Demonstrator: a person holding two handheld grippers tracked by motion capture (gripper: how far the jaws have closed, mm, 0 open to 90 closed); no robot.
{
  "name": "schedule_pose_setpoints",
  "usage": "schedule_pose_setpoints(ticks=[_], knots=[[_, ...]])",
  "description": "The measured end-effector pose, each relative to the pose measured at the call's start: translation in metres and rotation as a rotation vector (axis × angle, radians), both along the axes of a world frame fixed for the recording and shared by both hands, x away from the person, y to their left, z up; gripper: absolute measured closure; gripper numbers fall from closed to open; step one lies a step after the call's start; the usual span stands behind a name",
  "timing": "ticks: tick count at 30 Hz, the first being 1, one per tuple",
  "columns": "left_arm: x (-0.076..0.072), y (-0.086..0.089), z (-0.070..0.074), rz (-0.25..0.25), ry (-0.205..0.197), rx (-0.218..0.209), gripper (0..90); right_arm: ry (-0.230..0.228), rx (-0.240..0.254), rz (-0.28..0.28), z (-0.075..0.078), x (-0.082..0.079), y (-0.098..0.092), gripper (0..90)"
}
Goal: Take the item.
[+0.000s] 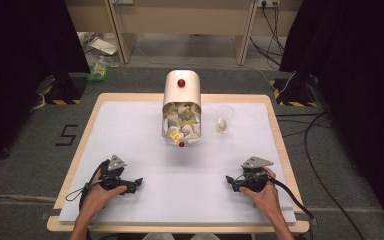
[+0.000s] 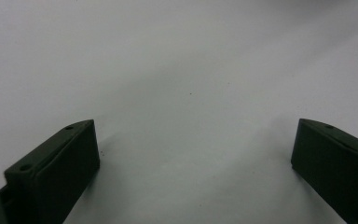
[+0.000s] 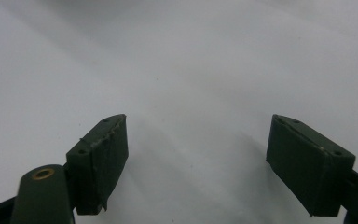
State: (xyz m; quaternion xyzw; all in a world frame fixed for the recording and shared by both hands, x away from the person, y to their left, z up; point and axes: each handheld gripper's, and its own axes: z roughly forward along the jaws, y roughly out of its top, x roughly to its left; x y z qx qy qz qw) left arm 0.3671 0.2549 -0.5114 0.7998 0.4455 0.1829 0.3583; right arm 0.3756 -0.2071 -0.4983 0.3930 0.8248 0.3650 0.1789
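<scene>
Two hands come in from the bottom of the high view, each holding a pair of tongs low on the white table [image 1: 130, 125]. The left tongs [image 1: 139, 183] lie near the front left, pointing toward the middle; the right tongs [image 1: 228, 181] lie near the front right, pointing back at them. Both are released: in the left gripper view the left tongs [image 2: 193, 154] have their jaws spread wide over bare white surface, and in the right gripper view the right tongs [image 3: 196, 149] stand just as wide, with nothing between them. Neither grips anything.

Farther back, near the middle of the table, a cream canister [image 1: 181, 107] lies on its side, its open mouth facing the person and packed with small white and yellow packets [image 1: 181, 127]. A red knob [image 1: 181, 83] sits on its upper side. Just to its right stands a clear plastic cup [image 1: 224, 119] with something small and pale inside. Nothing lies between the tongs and the canister. Cables [image 1: 325, 165] trail over the grey floor at the right.
</scene>
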Motion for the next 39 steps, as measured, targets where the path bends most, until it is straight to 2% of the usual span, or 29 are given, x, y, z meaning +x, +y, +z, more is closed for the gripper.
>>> schedule_pose_setpoints(ticks=[3,19,39], knots=[[0.0,0.0,0.0,0.0,0.0,0.0,0.0,0.005,-0.022,0.003,-0.002,-0.004,0.001,20.6],[0.0,0.0,0.0,0.0,0.0,0.0,0.0,-0.002,-0.018,0.013,-0.003,-0.016,0.004,20.7],[0.0,0.0,0.0,0.0,0.0,0.0,0.0,0.006,-0.015,0.018,-0.003,-0.015,0.004,19.7]])
